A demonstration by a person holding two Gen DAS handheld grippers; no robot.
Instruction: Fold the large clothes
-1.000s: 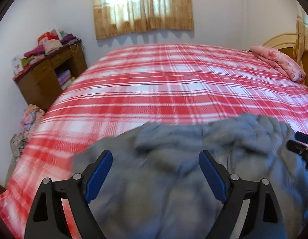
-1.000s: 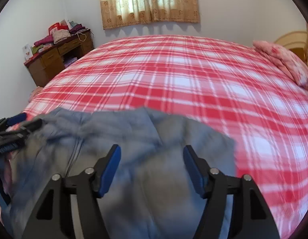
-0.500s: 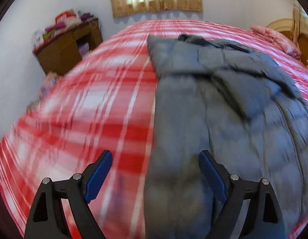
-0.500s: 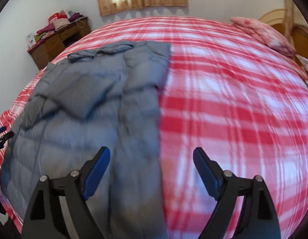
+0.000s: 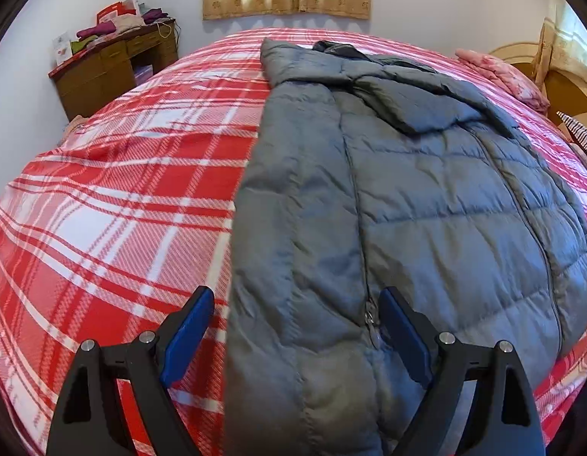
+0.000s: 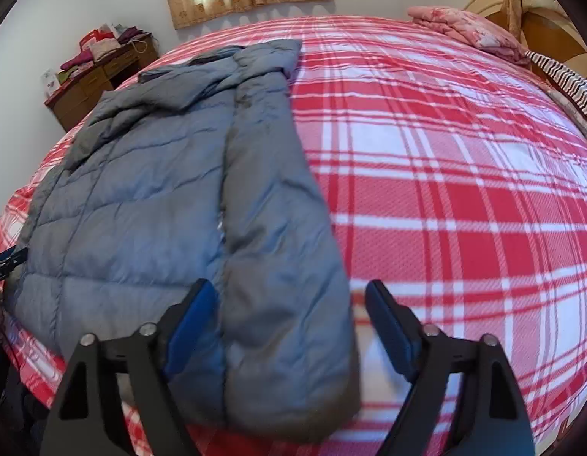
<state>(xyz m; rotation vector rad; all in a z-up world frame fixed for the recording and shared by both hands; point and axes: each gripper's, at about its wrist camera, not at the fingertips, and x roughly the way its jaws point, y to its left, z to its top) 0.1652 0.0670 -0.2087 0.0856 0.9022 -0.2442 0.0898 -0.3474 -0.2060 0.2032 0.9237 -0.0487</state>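
Now, left wrist view:
Jacket: the grey padded jacket (image 5: pixel 426 197) lies flat on the red plaid bed cover (image 5: pixel 114 205).
Left gripper (image 5: pixel 295 326): fingers spread wide over the hem, beside the zipper, pinching nothing.
Desk: a wooden desk (image 5: pixel 111 66) stands by the wall.

Right wrist view:
Jacket (image 6: pixel 171 197): on the left part of the bed.
Right gripper (image 6: pixel 291 315): spread open above the jacket's near corner, holding nothing.
Pillow: a pink pillow (image 6: pixel 468 32) lies far at the headboard.

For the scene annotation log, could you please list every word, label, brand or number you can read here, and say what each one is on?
No text is legible.
Red and white packages on the wooden desk: print too small and blurred to read.
Grey puffer jacket: no visible label or brand.
Plaid bedspread: pattern only.
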